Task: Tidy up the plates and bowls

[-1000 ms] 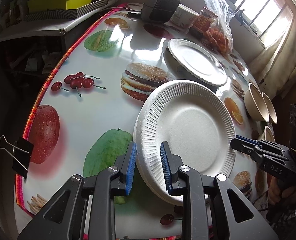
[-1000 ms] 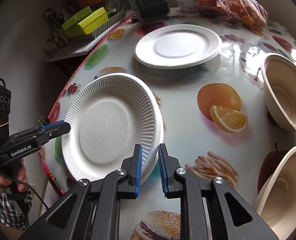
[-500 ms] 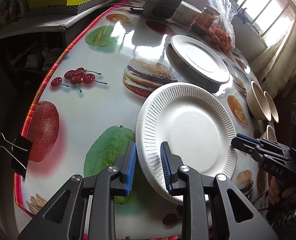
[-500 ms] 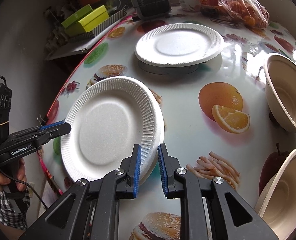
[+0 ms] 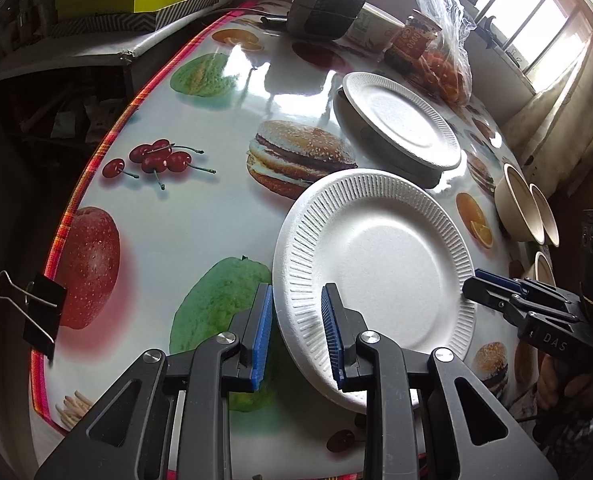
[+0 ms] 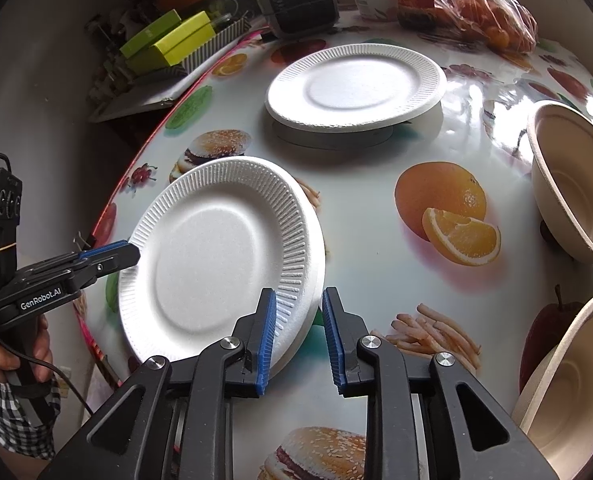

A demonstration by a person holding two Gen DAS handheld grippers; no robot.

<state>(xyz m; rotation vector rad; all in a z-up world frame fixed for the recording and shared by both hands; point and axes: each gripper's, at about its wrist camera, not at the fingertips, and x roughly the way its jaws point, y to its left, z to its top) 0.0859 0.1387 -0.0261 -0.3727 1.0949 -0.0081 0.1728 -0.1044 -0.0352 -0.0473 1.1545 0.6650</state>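
The white ribbed foam plate (image 5: 376, 264) sits tilted at centre frame, its rim between both grippers' parted blue pads. The left gripper (image 5: 296, 332) and right gripper (image 6: 295, 330) are both released. A second white foam plate (image 6: 354, 86) lies upper centre and beige paper bowls (image 6: 576, 176) stand at right on the fruit-printed tablecloth (image 5: 200, 224).

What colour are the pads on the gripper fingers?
Blue, ribbed pads on black fingers; clearest in the right wrist view, where they straddle the white plate.

Near plate (image 5: 380, 264): white foam-like, matt, ribbed rim. Far plate (image 6: 354, 86): same finish. Bowls (image 6: 572, 180): beige pulp-paper look, matt, smooth. Desk (image 5: 200, 216) cover: glossy printed plastic, strong glare. Fingers (image 5: 262, 336): ridged blue pads, matt black plastic, metal rivets. Bag (image 6: 484, 4): clear crinkled plastic.
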